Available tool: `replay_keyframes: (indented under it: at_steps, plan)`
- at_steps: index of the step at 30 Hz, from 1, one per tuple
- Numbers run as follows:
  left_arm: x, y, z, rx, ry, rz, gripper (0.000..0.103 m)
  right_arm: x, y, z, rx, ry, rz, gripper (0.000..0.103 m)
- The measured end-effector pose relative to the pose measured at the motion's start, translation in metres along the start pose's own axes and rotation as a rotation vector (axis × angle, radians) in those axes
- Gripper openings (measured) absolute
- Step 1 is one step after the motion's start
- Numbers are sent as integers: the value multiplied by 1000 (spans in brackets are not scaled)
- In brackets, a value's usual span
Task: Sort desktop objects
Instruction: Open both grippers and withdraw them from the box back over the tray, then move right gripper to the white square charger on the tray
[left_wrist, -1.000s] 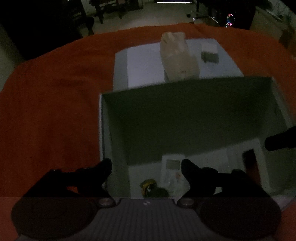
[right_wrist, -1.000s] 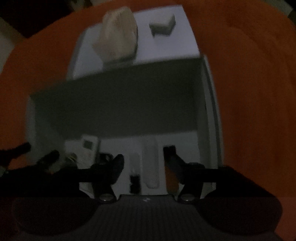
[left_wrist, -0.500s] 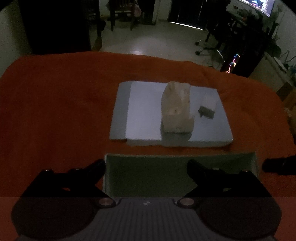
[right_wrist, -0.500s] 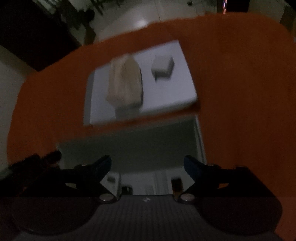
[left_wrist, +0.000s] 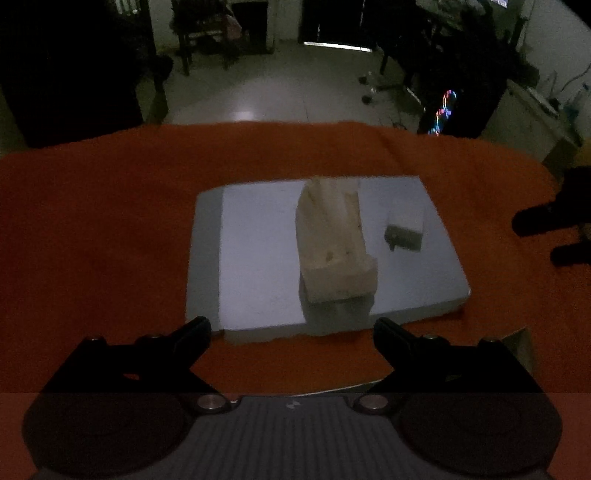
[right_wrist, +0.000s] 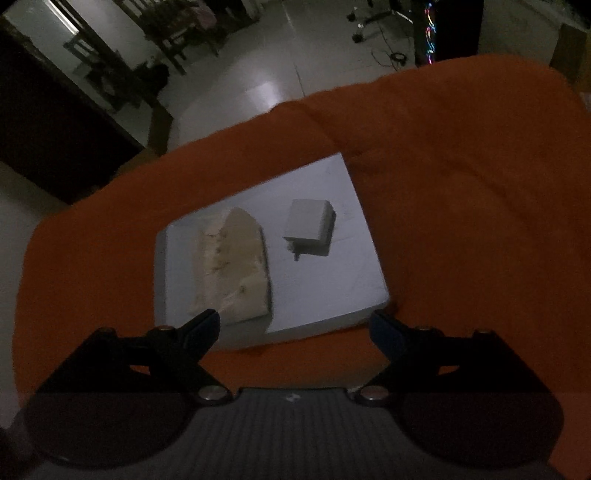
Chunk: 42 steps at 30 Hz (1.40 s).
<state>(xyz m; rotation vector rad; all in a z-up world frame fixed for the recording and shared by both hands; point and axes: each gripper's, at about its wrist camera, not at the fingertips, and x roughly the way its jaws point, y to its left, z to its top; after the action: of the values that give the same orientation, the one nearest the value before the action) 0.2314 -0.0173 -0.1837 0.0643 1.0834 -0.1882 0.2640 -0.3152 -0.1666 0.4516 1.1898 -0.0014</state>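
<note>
Left gripper (left_wrist: 291, 328): jaws wide apart, empty, low centre of frame, facing the tissue pack (left_wrist: 334, 243).
Right gripper (right_wrist: 293, 321): spread wide, empty.
Charger (right_wrist: 310, 227): centre frame, beside the pack on the white lid (right_wrist: 332, 288), likely staged for pickup.
Tabletop (right_wrist: 461, 221): orange-covered.

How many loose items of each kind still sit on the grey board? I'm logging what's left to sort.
Cream tissue pack: 1
Small white charger block: 1
Total: 2, both on the grey board, apart from each other.
</note>
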Motion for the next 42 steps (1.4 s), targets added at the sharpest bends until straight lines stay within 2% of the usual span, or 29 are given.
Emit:
replay_keyframes:
  at_steps: [12,17,25,32,37,39,41,42]
  plan:
    - [34,12,3,-41,55,-21,95,74,-9,32,-71,78,-62,91]
    - [41,8,-4,-33,78,-49,95,104,-12,43,-32,101,-82,91]
    - [40,6,-23,-37,97,-86,95,140,-6,63,12,63,-112,91]
    - [27,17,-28,-65,64,-97,95,171,14,67,-16,36,-168,90]
    - [25,17,-30,-26,44,-79,96,191,21,71,-21,32,-212,86]
    - [27,21,-30,-46,51,-80,95,200,22,71,-24,41,-232,79]
    - [28,24,-30,-52,55,-80,95,208,23,69,-38,57,-253,64]
    - [29,26,-30,-51,57,-80,95,211,23,67,-49,60,-261,64]
